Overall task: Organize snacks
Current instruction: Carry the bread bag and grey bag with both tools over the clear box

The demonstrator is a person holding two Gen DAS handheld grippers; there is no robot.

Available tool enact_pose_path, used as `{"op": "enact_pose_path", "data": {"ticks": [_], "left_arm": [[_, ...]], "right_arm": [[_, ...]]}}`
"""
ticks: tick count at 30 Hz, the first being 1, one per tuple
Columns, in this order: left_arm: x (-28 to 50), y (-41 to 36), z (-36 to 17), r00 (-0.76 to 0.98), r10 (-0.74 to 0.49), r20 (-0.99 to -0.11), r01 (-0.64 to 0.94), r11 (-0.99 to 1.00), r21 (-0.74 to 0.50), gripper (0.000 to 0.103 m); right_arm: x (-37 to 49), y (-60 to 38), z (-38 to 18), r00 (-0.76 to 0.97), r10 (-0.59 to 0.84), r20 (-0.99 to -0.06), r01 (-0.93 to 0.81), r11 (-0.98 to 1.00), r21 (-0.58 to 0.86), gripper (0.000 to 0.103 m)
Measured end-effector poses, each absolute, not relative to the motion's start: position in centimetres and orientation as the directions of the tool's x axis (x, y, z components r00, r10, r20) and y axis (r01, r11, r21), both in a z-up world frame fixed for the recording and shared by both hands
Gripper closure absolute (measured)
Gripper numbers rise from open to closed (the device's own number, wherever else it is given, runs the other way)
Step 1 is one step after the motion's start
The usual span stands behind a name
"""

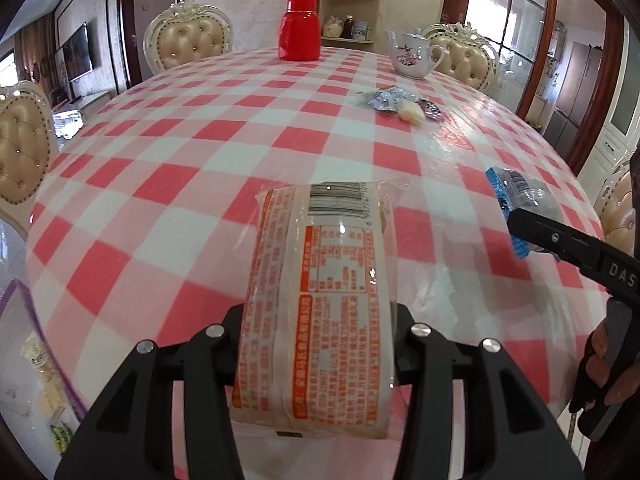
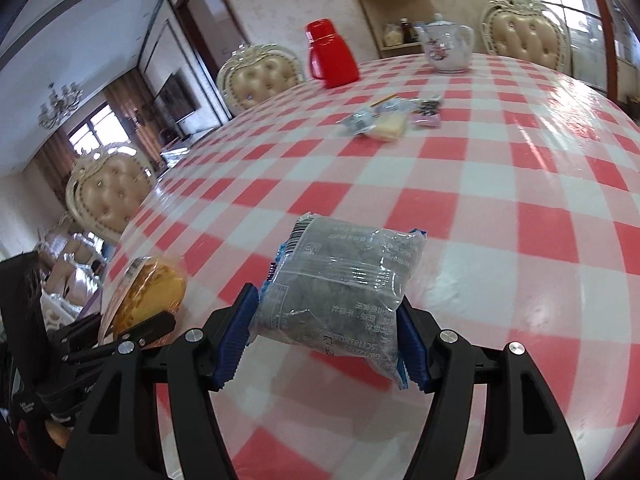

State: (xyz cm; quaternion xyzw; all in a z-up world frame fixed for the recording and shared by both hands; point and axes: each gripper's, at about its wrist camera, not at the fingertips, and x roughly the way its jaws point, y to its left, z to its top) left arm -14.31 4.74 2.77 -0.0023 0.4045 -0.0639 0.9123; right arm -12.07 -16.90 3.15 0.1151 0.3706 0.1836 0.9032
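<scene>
My left gripper (image 1: 320, 320) is shut on an orange-printed snack packet (image 1: 320, 280), held above the red-and-white checked table (image 1: 180, 160); the same packet shows in the right wrist view (image 2: 148, 292) at the left. My right gripper (image 2: 326, 316) is shut on a clear packet of dark snack with blue edges (image 2: 340, 280), held above the table; it also shows in the left wrist view (image 1: 520, 200) at the right. A small pile of loose snack packets (image 1: 400, 104) lies far across the table, also in the right wrist view (image 2: 392, 118).
A red thermos (image 1: 300, 28) and a white floral teapot (image 1: 416, 56) stand at the far edge. Padded chairs (image 1: 188, 40) ring the table. A clear box with snacks (image 1: 44, 380) sits low at the left, beside the table edge.
</scene>
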Motion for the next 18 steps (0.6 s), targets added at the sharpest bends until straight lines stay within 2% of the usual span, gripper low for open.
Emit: {"op": "enact_pose_path", "data": {"ticks": [18], "left_arm": [[-18.7, 10.5, 5.2, 0.708, -0.012, -0.706, 0.041, 0.999, 0.025, 0.056]], "right_arm": [[-15.6, -8.3, 5.6, 0.601, 0.498, -0.625, -0.451, 0.857, 0.250, 0.039]]}}
